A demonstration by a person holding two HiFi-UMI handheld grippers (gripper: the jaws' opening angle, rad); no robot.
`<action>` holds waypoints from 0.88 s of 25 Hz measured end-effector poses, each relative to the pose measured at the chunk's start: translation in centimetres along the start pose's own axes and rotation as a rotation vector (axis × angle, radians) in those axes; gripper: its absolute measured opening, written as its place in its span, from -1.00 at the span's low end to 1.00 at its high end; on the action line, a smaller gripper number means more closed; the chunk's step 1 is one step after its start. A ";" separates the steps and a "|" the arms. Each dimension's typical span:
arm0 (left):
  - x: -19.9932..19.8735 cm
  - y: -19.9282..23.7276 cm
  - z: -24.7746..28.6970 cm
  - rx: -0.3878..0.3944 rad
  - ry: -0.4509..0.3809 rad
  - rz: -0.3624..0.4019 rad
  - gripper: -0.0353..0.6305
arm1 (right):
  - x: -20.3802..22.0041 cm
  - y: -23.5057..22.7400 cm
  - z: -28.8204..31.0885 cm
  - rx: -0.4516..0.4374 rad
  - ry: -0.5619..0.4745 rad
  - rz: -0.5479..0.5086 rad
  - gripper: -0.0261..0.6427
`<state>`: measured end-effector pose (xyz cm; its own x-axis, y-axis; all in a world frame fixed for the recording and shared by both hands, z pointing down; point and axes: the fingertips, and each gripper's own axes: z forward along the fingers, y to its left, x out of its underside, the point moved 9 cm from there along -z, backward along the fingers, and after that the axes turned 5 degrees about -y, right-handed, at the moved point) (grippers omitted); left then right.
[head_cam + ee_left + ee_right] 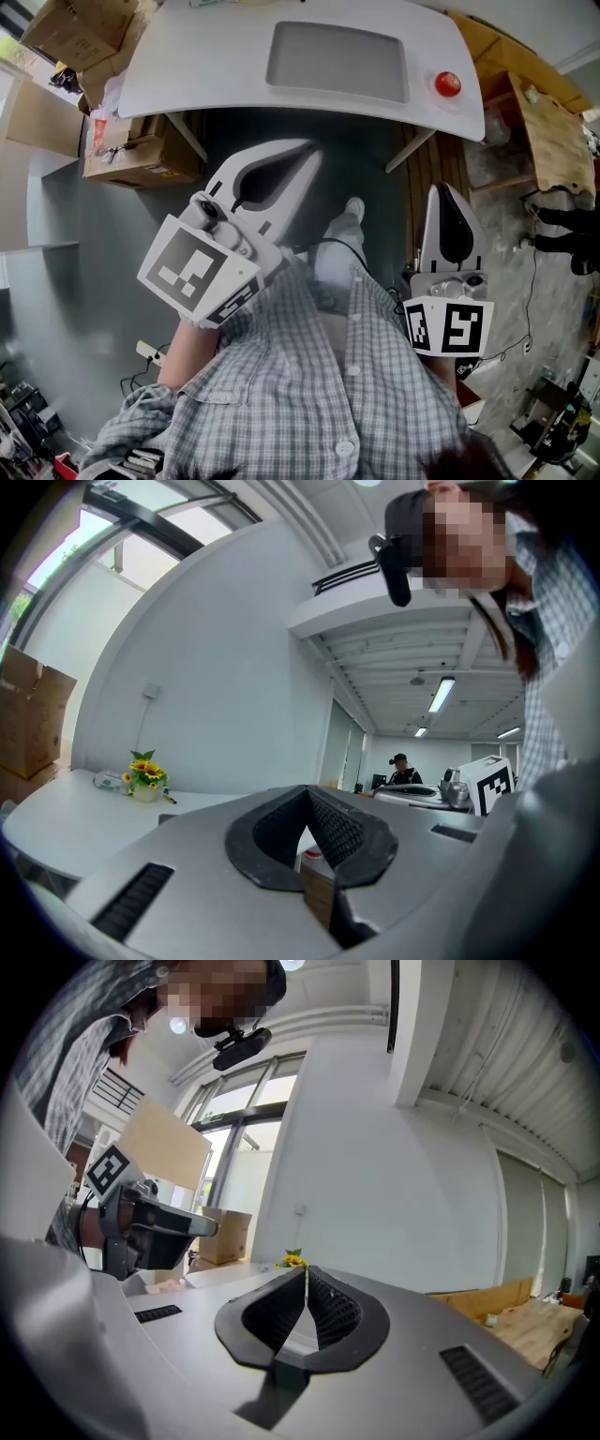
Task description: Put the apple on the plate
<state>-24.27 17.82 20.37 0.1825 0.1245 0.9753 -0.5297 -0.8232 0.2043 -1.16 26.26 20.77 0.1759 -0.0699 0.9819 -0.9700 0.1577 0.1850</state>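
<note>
Pressed flat together, with nothing caught between: black ribbed pads (339, 834) of the left grey plastic two-jaw gripper (307, 153). Same on the right grey plastic two-jaw gripper (442, 187) — pads (330, 1309) closed on each other, empty. Both level above the dark floor (375, 141), short of the table's near edge. In the head view, points toward 1 o'clock on the left and toward 12 on the right. Behind the jaws, white cubes with black square markers (192, 267), then a grey-and-white checked shirt (309, 384).

At 12 o'clock from the right gripper, well apart from it: small round red apple (447, 84). Rests on the white rounded tabletop (187, 66) near its right edge. At 9 o'clock from the apple, near but not touching, a flat grey rectangular tray with rounded corners (337, 61).

At 10 o'clock of the head view, brown cardboard boxes (131, 155) on the floor beside the table; at 2 o'clock, a pale wooden board (553, 131). At 9 o'clock in the left gripper view, on the tabletop — small pot of yellow sunflowers (144, 778).
</note>
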 end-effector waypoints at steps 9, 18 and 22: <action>0.5 0.1 2.3 -0.015 0.013 -0.008 -0.87 | 1.2 -2.8 1.3 0.016 0.015 0.022 -0.84; 0.4 1.1 5.7 -0.037 0.016 0.001 -0.87 | 2.0 -5.9 4.6 0.056 0.001 0.062 -0.84; 0.6 1.6 8.4 -0.033 0.027 -0.004 -0.87 | 2.5 -7.9 6.0 0.040 0.011 0.043 -0.84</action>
<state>-18.07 11.93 20.55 0.1625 0.1427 0.9763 -0.5563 -0.8040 0.2101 5.91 18.90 21.50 0.1355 -0.0530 0.9894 -0.9826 0.1208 0.1411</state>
